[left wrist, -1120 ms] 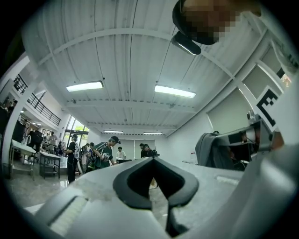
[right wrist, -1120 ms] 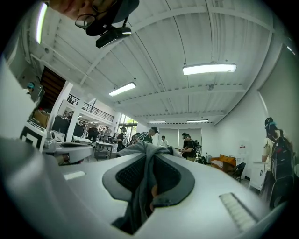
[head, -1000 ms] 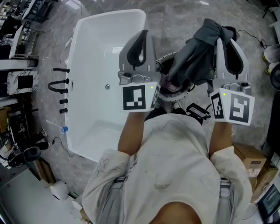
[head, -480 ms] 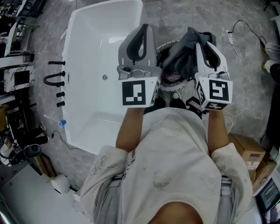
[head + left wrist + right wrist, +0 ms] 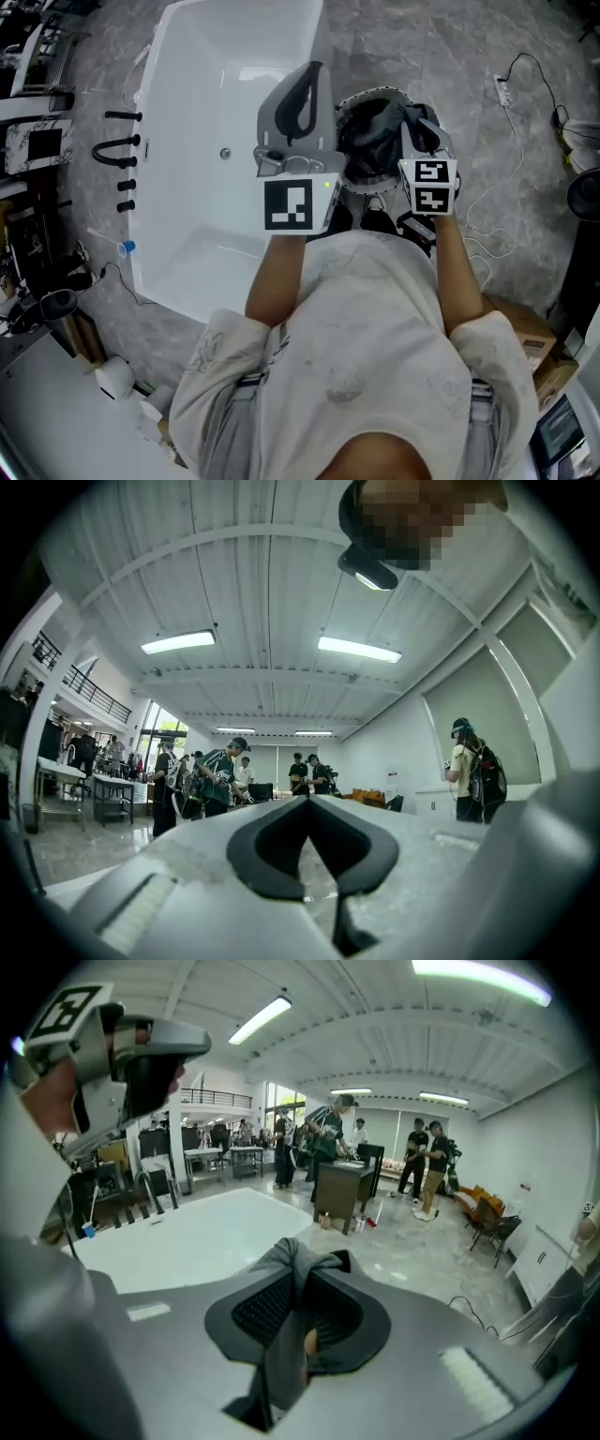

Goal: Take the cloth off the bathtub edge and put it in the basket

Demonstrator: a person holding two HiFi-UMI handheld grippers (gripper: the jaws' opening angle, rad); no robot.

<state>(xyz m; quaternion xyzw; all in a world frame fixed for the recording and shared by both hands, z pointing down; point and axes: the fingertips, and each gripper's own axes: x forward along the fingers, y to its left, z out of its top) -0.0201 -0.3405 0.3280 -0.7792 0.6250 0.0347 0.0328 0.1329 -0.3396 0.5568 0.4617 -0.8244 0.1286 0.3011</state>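
Note:
A dark grey cloth [image 5: 375, 141] hangs bunched in the mouth of the round white-rimmed basket [image 5: 375, 94], which stands on the floor beside the white bathtub [image 5: 216, 103]. My right gripper [image 5: 417, 131] is at the basket's right rim, tilted downward and shut on the cloth. In the right gripper view the cloth [image 5: 286, 1344] is pinched between the pads, and a fold sticks out past the right gripper [image 5: 300, 1265]. My left gripper [image 5: 302, 98] hovers over the tub's right edge, held level. Seen from its own view, the left gripper [image 5: 307, 801] has its tips together, with nothing between them.
Black tap fittings [image 5: 122, 178] line the tub's left side, with a small blue cup [image 5: 127, 248] below them. A white cable and power strip [image 5: 502, 84] lie on the marble floor to the right. Cardboard boxes [image 5: 534, 342] sit at lower right. A dark cabinet [image 5: 342, 1194] and people stand beyond the tub.
My right gripper has dropped from high up to the basket's rim, carrying the cloth down into the basket's mouth. The left gripper has sunk a little.

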